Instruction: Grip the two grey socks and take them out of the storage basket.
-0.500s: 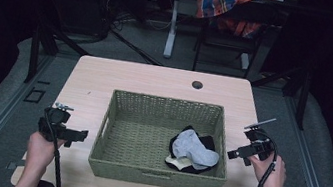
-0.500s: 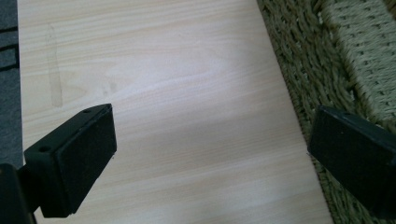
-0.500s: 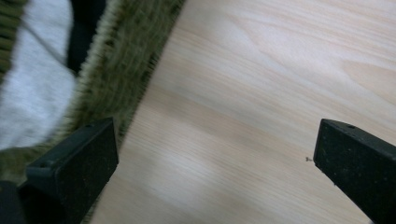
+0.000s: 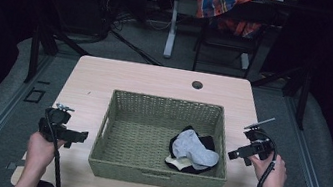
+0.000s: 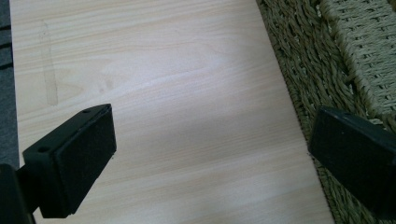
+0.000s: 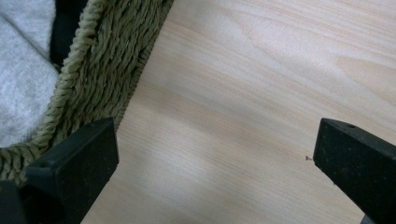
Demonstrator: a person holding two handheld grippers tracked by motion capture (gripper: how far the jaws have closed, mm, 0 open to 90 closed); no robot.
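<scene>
High view first: the pale wooden table (image 4: 156, 79) takes up the middle of the scene, with a small dark round hole (image 4: 197, 84) near its far edge. On it sits the woven basket (image 4: 118, 131), rectangular and olive-green, roughly centred. Inside the basket, in its near right corner, lies a small heap of clothes: a grey garment (image 4: 191, 148) on top of a black one (image 4: 207, 143), with a cream piece (image 4: 176, 163) showing at the near edge.

To the left of the basket, the left gripper (image 4: 81, 134) is held over the table, pointing toward the basket's left wall without touching it. Its jaws stand wide apart in the left gripper view, with bare table between them and nothing held.

To the right of the basket, the right gripper (image 4: 231, 154) points at the right wall, close beside it. Its jaws are likewise spread wide and empty, with table and the basket's rim (image 6: 93, 60) beneath them.
</scene>
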